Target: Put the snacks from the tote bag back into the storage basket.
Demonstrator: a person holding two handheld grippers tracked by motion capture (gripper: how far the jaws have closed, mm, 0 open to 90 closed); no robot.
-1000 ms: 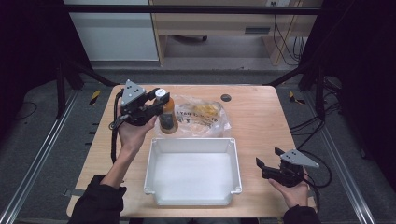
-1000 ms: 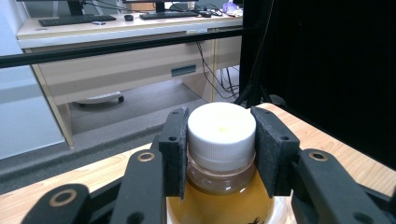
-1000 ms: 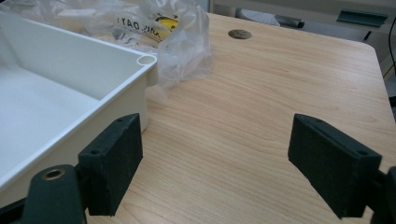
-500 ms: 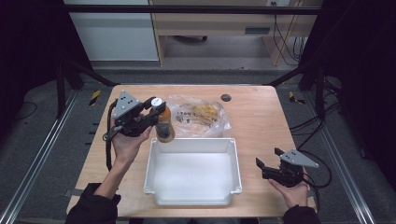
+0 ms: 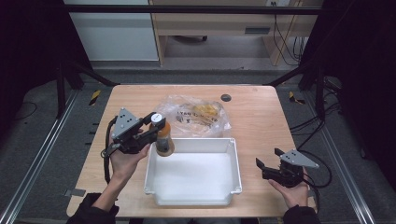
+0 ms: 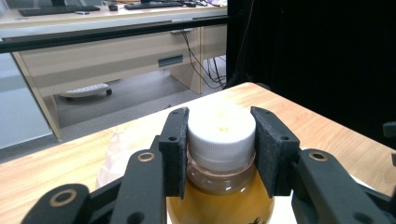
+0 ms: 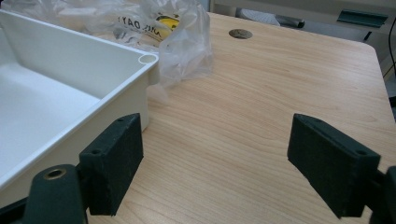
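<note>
The wooden desk (image 5: 261, 126) has rounded corners and is ringed by dark floor and metal rails; its widest bare stretch runs along the 3 o'clock side, from the far edge down to the near edge.

A white plastic bin (image 5: 194, 175) sits at 6 o'clock, its near rim close to the desk's near edge and its inside bare. In the right gripper view its rounded corner (image 7: 148, 59) stands just beside the clear bag, with open wood grain to the right of it.

The crumpled clear plastic bag (image 5: 196, 116), holding something yellow, lies at the desk's centre toward 12 o'clock, touching or nearly touching the bin's far rim. Bare wood flanks it at 9 and 3 o'clock.

The left hand-held gripper (image 5: 152, 132) is at 9 o'clock, clenched on the white cap of a bottle of amber liquid (image 5: 163, 140). In the left gripper view both pads press the cap (image 6: 219, 128) from either side. The bottle hangs upright at the bin's far-left corner, over or just beside the rim; I cannot tell which.

The right hand-held gripper (image 5: 266, 167) is held at 4 o'clock, just right of the bin's wall, near the desk's near-right corner. Its jaws stand wide apart, released, with bare desk between them.

A small dark round disc (image 5: 226, 97) is set in the desk at 12 o'clock, near the far edge.
</note>
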